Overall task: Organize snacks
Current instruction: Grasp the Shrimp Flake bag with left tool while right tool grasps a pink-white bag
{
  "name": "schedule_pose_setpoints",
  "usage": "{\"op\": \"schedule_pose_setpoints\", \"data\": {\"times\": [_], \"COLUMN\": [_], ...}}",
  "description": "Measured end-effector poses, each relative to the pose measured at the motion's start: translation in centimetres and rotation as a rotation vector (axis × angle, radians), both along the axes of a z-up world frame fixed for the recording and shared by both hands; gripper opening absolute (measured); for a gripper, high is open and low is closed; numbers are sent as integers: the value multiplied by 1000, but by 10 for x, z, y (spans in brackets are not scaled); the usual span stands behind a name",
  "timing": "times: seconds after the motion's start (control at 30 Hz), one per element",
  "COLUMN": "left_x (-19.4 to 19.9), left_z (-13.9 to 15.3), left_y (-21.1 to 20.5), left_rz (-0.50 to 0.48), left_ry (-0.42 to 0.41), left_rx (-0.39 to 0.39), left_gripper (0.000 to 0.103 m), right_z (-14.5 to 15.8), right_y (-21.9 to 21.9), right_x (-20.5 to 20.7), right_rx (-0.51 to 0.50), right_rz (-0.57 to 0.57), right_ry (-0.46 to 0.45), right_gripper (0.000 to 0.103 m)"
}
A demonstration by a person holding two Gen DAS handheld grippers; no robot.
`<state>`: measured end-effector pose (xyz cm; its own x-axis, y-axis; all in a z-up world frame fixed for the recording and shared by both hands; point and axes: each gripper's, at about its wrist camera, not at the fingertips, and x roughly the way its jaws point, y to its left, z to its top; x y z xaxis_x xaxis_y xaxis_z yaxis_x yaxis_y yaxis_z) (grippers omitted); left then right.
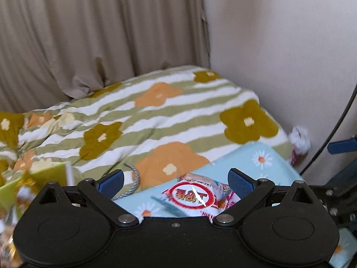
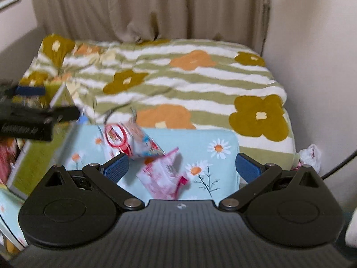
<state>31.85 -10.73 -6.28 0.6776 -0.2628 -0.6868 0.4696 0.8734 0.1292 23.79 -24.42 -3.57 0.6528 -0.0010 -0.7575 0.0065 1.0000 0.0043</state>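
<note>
Left gripper: your left gripper [image 1: 176,182] stood wide apart, its blue pads gripping nothing.
Right gripper: your right gripper [image 2: 181,166] was spread open as well, with nothing between its pads.
Shrimp snack packet: a white packet with a red ring [image 1: 194,195] lay just ahead of your left gripper, between its pads in that view, resting on the blue daisy cloth [image 1: 256,163]. From your right gripper it showed ahead and to the left [image 2: 125,139], blurred.
Pink packet: a pink and white packet [image 2: 164,176] lay right in front of your right gripper, between its pads, just beside the ringed packet; whether the two touched, you could not tell from the blur.
Green box: a green container [image 2: 35,163] sat to the left of your right gripper; red and gold wrappers showed at its edge, too blurred to name. From your left gripper its wall [image 1: 48,174] showed at the lower left.
Bedspread: a striped flower blanket [image 2: 189,78] lay beyond both grippers.
Crumpled wrapper: a white wad [image 2: 310,156] lay far to the right, by the wall.
</note>
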Motion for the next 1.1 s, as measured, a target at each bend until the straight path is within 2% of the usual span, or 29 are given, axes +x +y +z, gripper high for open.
{"op": "schedule_pose_setpoints", "data": {"times": [0.13,0.3,0.47,0.67,0.83,0.97,1.1], "left_x": [28,58,74,85,85,84,76], "left_z": [-35,-70,-92,-114,-119,-117,-117], "left_y": [-27,-47,-53,-60,-60,-56,-53], "left_rz": [-95,-177,-185,-189,-165,-114,-93], "left_ry": [91,219,301,379,376,387,364], "left_rx": [80,142,165,171,180,174,201], "left_gripper": [101,101,97,85,77,75,74], "right_z": [-28,-61,-84,-105,-116,-121,-126], "right_y": [-11,-14,-8,-3,2,6,10], "right_x": [17,40,57,75,82,85,88], "right_rx": [0,57,68,64,68,79,82], "right_rz": [75,188,277,338,364,384,402], "right_ry": [48,96,124,164,193,213,231], "right_gripper": [103,103,103,103,103,103,102]}}
